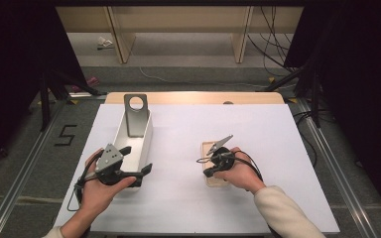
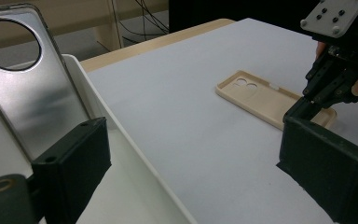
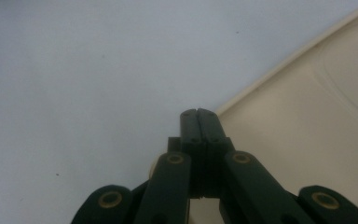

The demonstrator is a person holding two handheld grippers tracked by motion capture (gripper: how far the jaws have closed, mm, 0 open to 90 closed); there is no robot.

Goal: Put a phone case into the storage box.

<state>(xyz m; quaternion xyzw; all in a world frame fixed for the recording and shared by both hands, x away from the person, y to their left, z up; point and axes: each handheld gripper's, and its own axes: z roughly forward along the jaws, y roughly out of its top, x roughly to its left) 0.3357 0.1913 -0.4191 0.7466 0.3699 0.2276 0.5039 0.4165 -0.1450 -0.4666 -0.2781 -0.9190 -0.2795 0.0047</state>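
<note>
the right gripper (image 3: pixel 199 114) has its fingers pressed tight together, holding nothing, tips at the edge of the tan phone case (image 2: pixel 270 100) lying flat on the white worktop (image 1: pixel 188 148). the left gripper (image 1: pixel 138 167) waits wide open and empty by the white tray (image 1: pixel 146 141). next, i think it must pry up the edge to grab it.

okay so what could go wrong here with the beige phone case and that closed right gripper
1. The right gripper is shut, its tips at the edge of the beige phone case. Pushing there may slide the flat case across the white table sheet instead of lifting it.
2. The left gripper has open jaws straddling the white bin's wall. A nudge might shift the bin.
3. The silver phone case leans upright in that bin and could tip over.
</note>
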